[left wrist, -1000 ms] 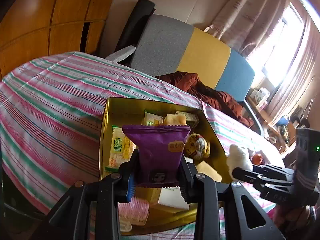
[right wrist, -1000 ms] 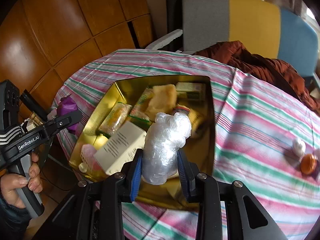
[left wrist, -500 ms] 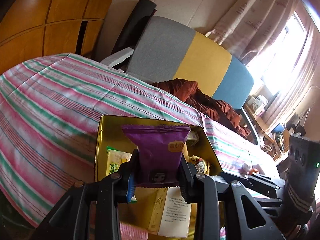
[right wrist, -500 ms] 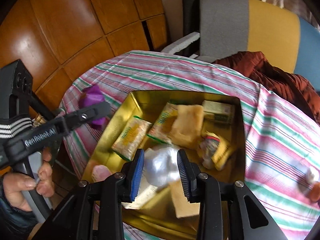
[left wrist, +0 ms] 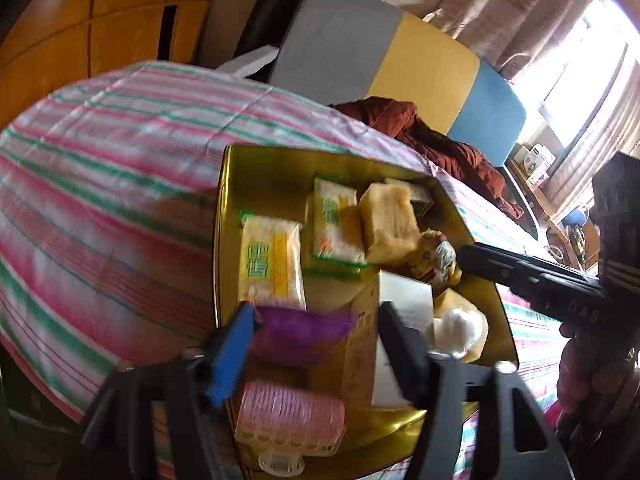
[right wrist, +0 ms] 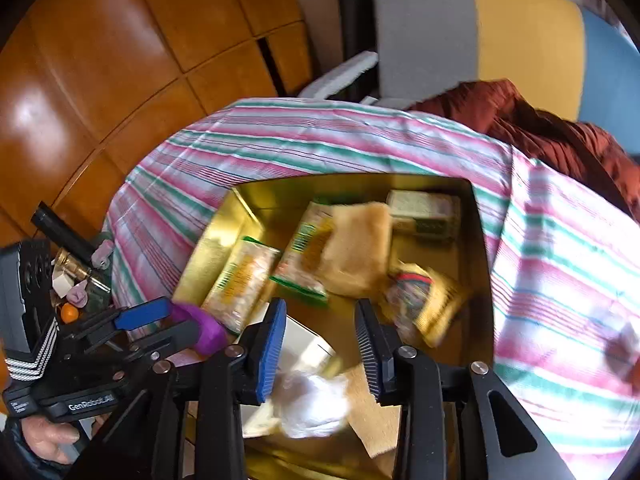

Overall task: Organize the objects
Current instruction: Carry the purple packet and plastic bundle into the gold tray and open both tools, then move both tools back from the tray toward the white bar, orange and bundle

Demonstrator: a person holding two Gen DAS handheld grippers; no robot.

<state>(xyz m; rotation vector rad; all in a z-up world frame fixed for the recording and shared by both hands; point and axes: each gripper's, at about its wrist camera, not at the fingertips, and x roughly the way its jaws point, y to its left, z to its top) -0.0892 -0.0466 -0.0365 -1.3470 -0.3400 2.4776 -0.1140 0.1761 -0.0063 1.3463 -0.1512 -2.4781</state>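
Both hands are over the gold tin, which sits on the striped tablecloth of the worktop, and both are at the point of letting something drop in.

To my eye the step in hand is the release. It would go best if each gripper stayed low over the near end of the tin, with its fingers spread wide before it lifts off, so the item falls flat among the other snacks and does not catch on a pad and get dragged over the rim. Lifting straight up, not sideways, looks safest, as the two grippers are close together.

The left gripper has its fingers well apart. The purple snack packet sags between them, against the blue pad on one side and clear of the other finger, so I would say it is no longer gripped. It hangs above the pink hair roller and beside the white box, at the near edge of the tin.

The right gripper is open too, with nothing between its fingers. The clear plastic bundle lies below them in the tin's near end, blurred, just beside a piece of brown card. Further in lie the yellow-and-green cracker packs, a wrapped sponge cake and a crumpled yellow wrapper.
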